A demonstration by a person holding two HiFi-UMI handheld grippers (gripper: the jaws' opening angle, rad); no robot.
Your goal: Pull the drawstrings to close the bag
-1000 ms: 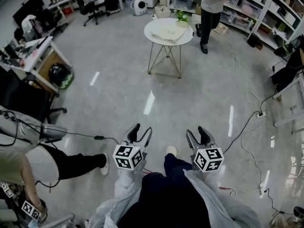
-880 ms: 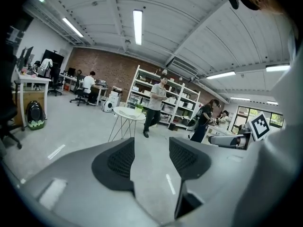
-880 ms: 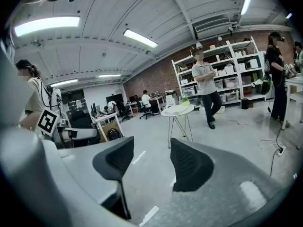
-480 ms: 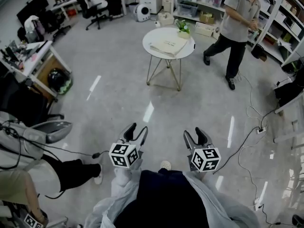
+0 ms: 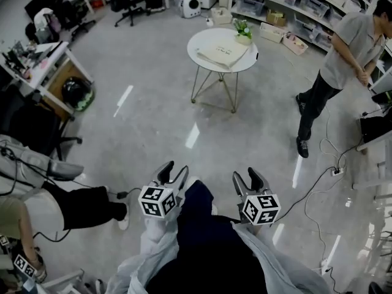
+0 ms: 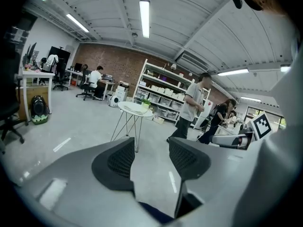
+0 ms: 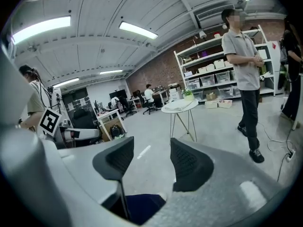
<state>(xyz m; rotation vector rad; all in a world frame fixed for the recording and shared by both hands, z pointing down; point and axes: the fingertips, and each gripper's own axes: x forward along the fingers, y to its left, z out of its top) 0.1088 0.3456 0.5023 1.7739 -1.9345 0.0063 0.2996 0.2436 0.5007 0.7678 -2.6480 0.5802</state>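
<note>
A broad stretch of bare grey floor [image 5: 153,121] lies open between the left gripper [image 5: 174,170], the right gripper [image 5: 246,176] and the round white table [image 5: 208,38], well ahead of both. On the right a standing person [image 5: 334,81] narrows the way near the table, and cables [image 5: 315,179] trail over the floor there. On the left a seated person's outstretched leg [image 5: 86,206] and a desk [image 5: 46,63] close that side. A potted plant [image 5: 244,29] crowds the tabletop's far edge beside the bag [image 5: 222,52].
</note>
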